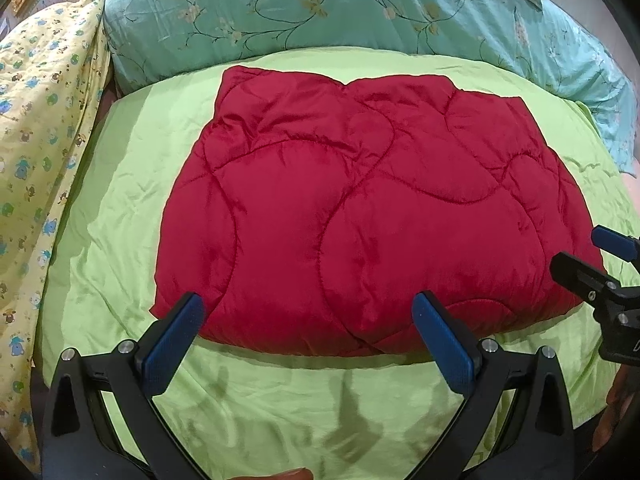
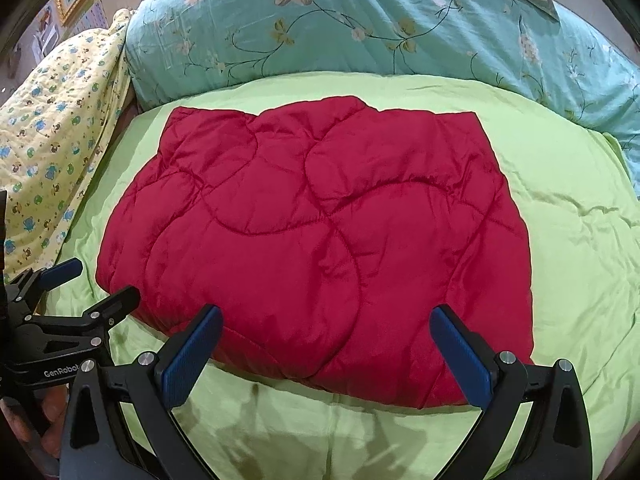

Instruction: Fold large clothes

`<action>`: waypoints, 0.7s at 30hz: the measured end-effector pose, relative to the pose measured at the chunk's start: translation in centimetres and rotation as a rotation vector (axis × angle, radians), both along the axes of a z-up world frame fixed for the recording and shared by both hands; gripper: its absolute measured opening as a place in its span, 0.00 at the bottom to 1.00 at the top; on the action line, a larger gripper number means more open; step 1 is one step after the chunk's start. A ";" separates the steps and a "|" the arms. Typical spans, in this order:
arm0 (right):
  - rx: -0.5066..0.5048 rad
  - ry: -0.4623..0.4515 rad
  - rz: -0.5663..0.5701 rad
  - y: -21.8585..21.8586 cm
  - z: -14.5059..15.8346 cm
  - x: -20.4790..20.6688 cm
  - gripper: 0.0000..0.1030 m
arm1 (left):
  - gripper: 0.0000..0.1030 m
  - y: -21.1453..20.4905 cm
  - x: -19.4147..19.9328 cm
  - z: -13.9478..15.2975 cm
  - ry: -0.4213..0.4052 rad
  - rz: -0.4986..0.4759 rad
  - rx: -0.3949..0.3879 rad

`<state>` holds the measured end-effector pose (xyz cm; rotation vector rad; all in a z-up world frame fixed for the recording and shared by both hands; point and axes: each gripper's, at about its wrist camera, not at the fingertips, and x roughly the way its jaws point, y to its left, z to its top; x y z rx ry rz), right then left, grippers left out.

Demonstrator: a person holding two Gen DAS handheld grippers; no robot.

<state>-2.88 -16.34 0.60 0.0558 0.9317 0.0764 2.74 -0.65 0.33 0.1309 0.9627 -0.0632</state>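
Note:
A red quilted garment lies folded into a thick, roughly rectangular pile on a light green sheet; it also shows in the right wrist view. My left gripper is open and empty, its blue pads hovering at the pile's near edge. My right gripper is open and empty, also over the near edge. The right gripper shows at the right edge of the left wrist view. The left gripper shows at the left edge of the right wrist view.
A teal floral duvet is bunched along the far side of the bed. A yellow cartoon-print blanket lies at the left. Bare green sheet surrounds the red pile.

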 end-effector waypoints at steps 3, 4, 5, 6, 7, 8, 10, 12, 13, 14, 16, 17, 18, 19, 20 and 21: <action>-0.001 -0.005 0.001 -0.1 0.3 0.1 1.00 | 1.00 0.1 0.0 0.2 -0.005 0.003 0.000; -0.001 -0.007 0.000 -0.1 0.4 0.1 1.00 | 1.00 0.2 0.0 0.3 -0.006 0.004 0.001; 0.001 -0.008 0.001 -0.2 0.5 0.1 1.00 | 1.00 0.1 0.0 0.3 -0.008 0.005 0.001; 0.004 -0.008 0.003 -0.2 0.5 0.1 1.00 | 1.00 0.1 0.0 0.4 -0.008 0.006 0.002; 0.007 -0.007 0.004 -0.2 0.5 0.1 1.00 | 1.00 0.1 0.0 0.4 -0.009 0.007 0.001; 0.006 -0.006 0.005 -0.2 0.5 0.1 1.00 | 1.00 0.1 0.0 0.4 -0.008 0.006 0.001; 0.005 -0.004 0.007 -0.1 0.4 0.1 1.00 | 1.00 0.1 0.0 0.4 -0.009 0.006 0.002; 0.006 -0.006 0.008 0.0 0.5 0.0 1.00 | 1.00 0.1 0.0 0.5 -0.011 0.006 0.003; 0.005 -0.006 0.009 0.0 0.5 0.0 1.00 | 1.00 0.0 0.0 0.5 -0.011 0.005 0.004; 0.006 -0.006 0.011 0.0 0.5 0.0 1.00 | 1.00 0.0 0.0 0.5 -0.011 0.005 0.005; 0.007 -0.007 0.013 0.0 0.5 0.0 1.00 | 1.00 0.0 0.0 0.6 -0.013 0.006 0.008; 0.008 -0.007 0.012 0.0 0.5 0.0 1.00 | 1.00 0.0 -0.1 0.6 -0.014 0.006 0.009; 0.009 -0.006 0.012 0.0 0.5 0.0 1.00 | 1.00 0.0 -0.1 0.6 -0.014 0.006 0.008; 0.012 -0.005 0.013 0.1 0.5 0.0 1.00 | 1.00 0.0 -0.1 0.6 -0.015 0.008 0.009; 0.014 -0.004 0.014 0.1 0.5 0.0 1.00 | 1.00 0.0 0.0 0.6 -0.014 0.007 0.009; 0.015 -0.004 0.015 0.1 0.5 0.0 1.00 | 1.00 0.0 0.0 0.6 -0.014 0.007 0.009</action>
